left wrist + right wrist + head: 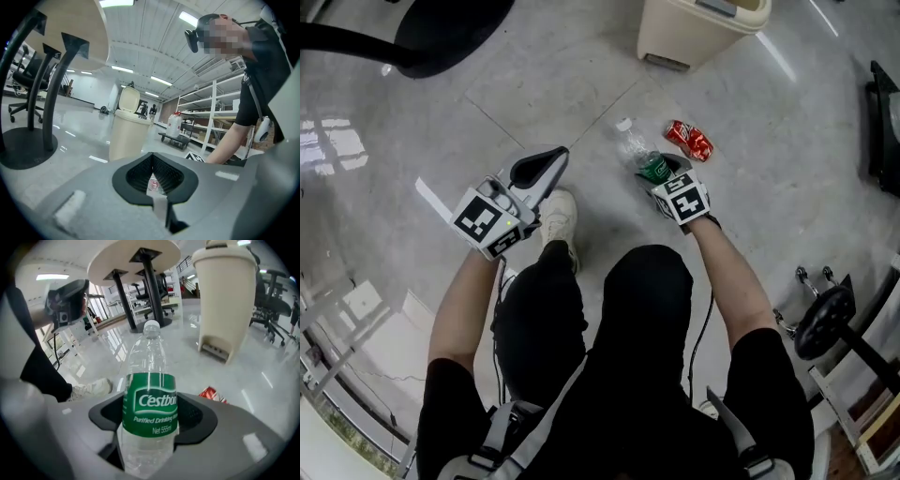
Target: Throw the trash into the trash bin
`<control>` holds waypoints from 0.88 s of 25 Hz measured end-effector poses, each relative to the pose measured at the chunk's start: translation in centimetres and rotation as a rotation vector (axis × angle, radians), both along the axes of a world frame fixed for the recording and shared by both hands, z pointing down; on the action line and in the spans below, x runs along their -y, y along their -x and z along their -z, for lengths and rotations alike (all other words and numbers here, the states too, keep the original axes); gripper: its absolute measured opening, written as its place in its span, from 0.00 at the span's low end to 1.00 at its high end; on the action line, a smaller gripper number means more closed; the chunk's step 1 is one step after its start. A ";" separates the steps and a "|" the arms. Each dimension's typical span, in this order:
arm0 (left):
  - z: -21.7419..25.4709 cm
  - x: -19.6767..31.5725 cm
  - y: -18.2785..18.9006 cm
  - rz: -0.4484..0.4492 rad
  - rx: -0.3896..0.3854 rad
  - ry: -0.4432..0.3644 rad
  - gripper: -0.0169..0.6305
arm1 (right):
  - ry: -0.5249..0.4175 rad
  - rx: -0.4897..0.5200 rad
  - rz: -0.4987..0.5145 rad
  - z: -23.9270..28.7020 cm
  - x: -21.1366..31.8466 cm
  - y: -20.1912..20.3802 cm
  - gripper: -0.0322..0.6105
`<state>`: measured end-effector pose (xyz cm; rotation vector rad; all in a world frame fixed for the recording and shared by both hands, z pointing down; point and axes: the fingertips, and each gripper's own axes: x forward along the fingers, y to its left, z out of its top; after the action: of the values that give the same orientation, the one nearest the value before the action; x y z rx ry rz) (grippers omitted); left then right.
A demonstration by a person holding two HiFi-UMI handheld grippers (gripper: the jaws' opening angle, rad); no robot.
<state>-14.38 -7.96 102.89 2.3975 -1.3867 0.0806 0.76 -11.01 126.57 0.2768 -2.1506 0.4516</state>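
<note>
Clear bottle in right tongs, bin beyond

Floor: grey glossy tiles.
Bin: cream, at the top edge, beyond the bottle and can.
Bottle: clear plastic with a green label, cap end pointing away from the person.
Can: red, crushed, on the floor just right of the bottle.
Right gripper: fingers clasp the bottle at its label.
Left gripper: fingers together, nothing between them, above a white shoe.
Chair base: black, top left.
</note>
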 end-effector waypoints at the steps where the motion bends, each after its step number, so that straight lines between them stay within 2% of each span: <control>1: 1.0 0.8 0.2 -0.007 0.003 -0.016 0.03 | -0.030 0.028 -0.003 1.6 0.8 0.6 0.54; 6: 8.6 3.1 1.1 0.013 -0.044 -0.021 0.03 | -0.148 0.082 0.116 12.3 1.8 2.0 0.54; 9: 15.5 4.3 2.2 0.021 -0.044 -0.015 0.03 | -0.163 0.166 0.047 21.7 2.5 2.9 0.54; 12: 22.5 4.9 2.3 -0.019 -0.026 -0.022 0.03 | -0.185 0.196 0.046 31.3 2.0 2.5 0.54; 15: 29.8 5.8 1.9 -0.047 -0.003 -0.022 0.03 | -0.204 0.252 -0.017 42.0 3.1 2.2 0.54; 19: 40.7 6.7 -2.2 -0.057 -0.036 -0.073 0.03 | -0.305 0.334 -0.121 56.4 4.2 -0.8 0.54; 22: 48.4 6.2 -6.1 -0.110 -0.062 -0.127 0.03 | -0.381 0.414 -0.168 66.8 3.7 -2.9 0.54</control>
<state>-8.32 -14.20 54.48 2.5567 -1.2674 -0.0549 3.67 -14.71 59.81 0.6265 -2.6287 0.1978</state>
